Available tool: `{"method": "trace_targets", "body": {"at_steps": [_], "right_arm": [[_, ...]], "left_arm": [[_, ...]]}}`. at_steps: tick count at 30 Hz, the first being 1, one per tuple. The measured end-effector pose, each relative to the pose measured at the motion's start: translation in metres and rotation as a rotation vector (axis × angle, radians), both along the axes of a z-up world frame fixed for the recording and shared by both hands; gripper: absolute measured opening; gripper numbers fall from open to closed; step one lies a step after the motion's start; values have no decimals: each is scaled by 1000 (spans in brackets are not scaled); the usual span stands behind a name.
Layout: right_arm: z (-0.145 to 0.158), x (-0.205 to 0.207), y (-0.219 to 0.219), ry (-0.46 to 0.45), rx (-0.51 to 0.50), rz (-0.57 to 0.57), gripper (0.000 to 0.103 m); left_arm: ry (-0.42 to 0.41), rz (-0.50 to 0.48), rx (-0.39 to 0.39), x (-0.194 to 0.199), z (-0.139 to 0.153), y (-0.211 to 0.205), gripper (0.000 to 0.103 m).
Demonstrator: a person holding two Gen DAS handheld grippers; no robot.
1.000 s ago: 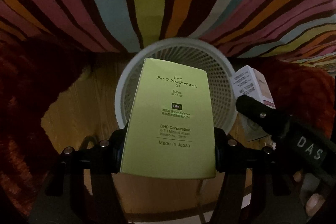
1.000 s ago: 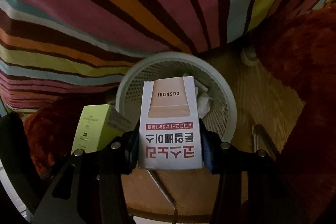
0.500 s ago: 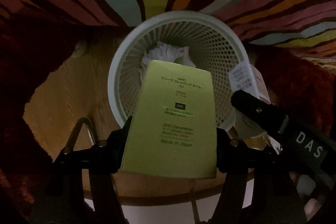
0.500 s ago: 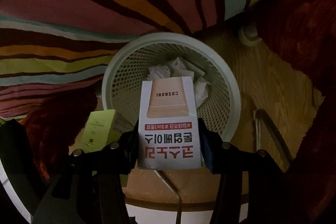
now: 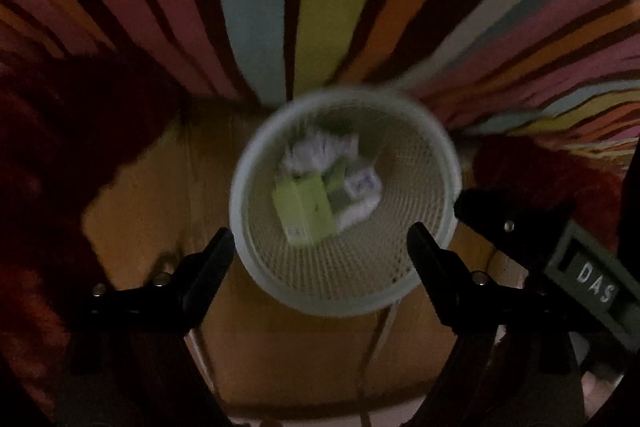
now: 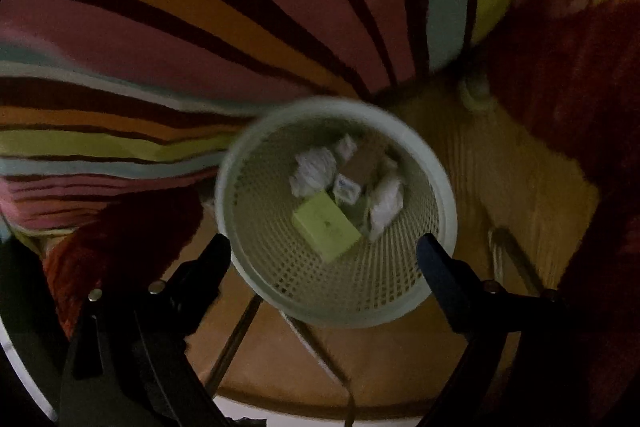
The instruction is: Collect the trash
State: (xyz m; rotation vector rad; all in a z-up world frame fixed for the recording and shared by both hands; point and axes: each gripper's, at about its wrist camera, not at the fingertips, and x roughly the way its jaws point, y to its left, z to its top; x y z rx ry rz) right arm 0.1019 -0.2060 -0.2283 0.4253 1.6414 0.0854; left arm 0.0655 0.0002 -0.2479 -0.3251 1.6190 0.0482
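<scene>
Two boxes lie in the white mesh bin (image 5: pixel 346 291), and that looks like most of the job done. The green box (image 5: pixel 305 207) rests tilted on the heap near the middle of the bin floor, one end toward the near wall. Just beyond it, touching or nearly so, sits a small white box (image 6: pixel 346 188) with print too blurred to read. Crumpled white paper (image 6: pixel 313 169) fills the far side of the bin, and a brown flat piece (image 6: pixel 366 161) leans against the far wall.

Both grippers hang above the bin rim and look down into it. The left gripper (image 5: pixel 320 241) has its fingers spread wide, wider than the green box, and holds nothing. The right gripper (image 6: pixel 324 253) is spread just as wide and is also empty. In the left view one black finger of the right gripper juts in beside the bin's right rim.

The bin stands on a wooden floor (image 5: pixel 160 195), with a striped rug (image 5: pixel 256 7) beyond its far rim and dark red shaggy rugs (image 6: pixel 568 75) on either side. No loose rubbish shows on the floor around the bin, though the light is dim and the pictures are smeared. My judgement is that this drop is finished; whether more trash waits elsewhere cannot be told from here.
</scene>
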Motion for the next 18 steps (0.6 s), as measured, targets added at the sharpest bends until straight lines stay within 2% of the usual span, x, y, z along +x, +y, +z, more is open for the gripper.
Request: {"method": "trace_targets", "body": {"at_steps": [1,4,9,18], "right_arm": [[9,0,1,-35,-5,10,95],[39,3,1,-162,-39,52,95],[75,2,-1,-324,-88,103,95],[145,-7,-5,-617,-205,154,95]], "left_arm": [[-43,-4,15,1,11,2,86],[-147,-31,60,2,37,3,86],[-293,-97,122,7,71,-1,86],[-488,-78,195,7,120,13,86]]}}
